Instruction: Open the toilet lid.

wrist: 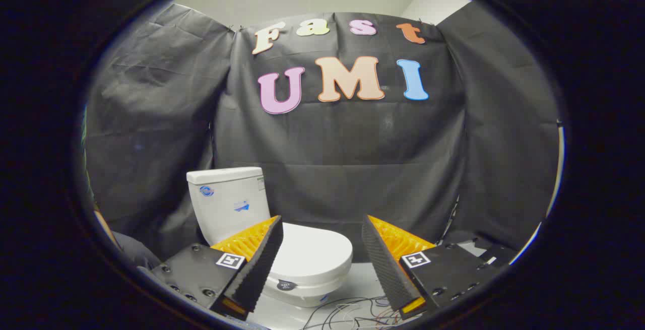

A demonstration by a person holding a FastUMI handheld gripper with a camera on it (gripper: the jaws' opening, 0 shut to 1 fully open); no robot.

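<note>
— Where do we stand with the gripper point(321, 249)?

— We have it spread wide, with nothing between the fingers point(259, 264).

— And the toilet point(272, 239)?

— We see it ahead, beyond the left finger. The lid point(315, 252) lies flat, down on the bowl, and part of it shows in the gap between the fingers. The tank point(229, 201) stands behind it against the black wall point(342, 143).

— Anything else?

— Loose wires point(347, 312) on the floor point(360, 282), low between the fingers.
</note>
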